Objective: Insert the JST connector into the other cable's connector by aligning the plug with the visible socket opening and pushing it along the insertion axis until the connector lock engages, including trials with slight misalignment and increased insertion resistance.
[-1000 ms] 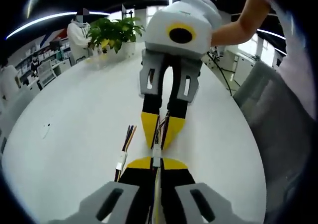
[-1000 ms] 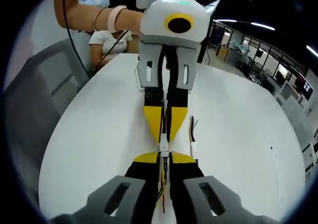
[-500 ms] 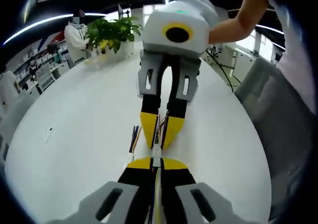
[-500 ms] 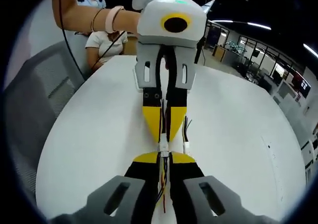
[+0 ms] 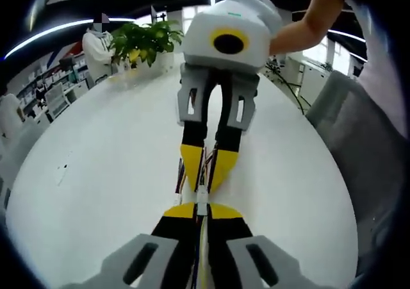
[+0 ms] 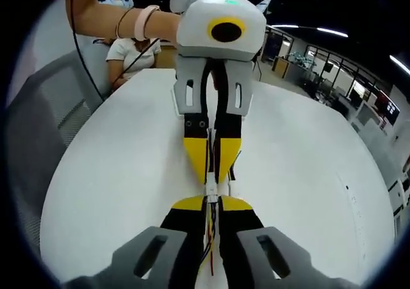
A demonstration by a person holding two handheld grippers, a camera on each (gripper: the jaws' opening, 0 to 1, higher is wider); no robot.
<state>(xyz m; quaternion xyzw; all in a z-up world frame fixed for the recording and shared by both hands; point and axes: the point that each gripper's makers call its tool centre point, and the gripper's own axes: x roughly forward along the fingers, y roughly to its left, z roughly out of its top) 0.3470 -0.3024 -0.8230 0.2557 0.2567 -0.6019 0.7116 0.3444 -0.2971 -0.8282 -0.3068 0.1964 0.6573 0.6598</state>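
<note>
JST connector | between tool tips | left tool, right tool pinching cables

The spare cable lying on the table sat clear to one side of the two grippers a second ago. Now in both views it lies just beside the yellow tips, partly hidden behind them. In the right gripper view it shows just past the left gripper.
</note>
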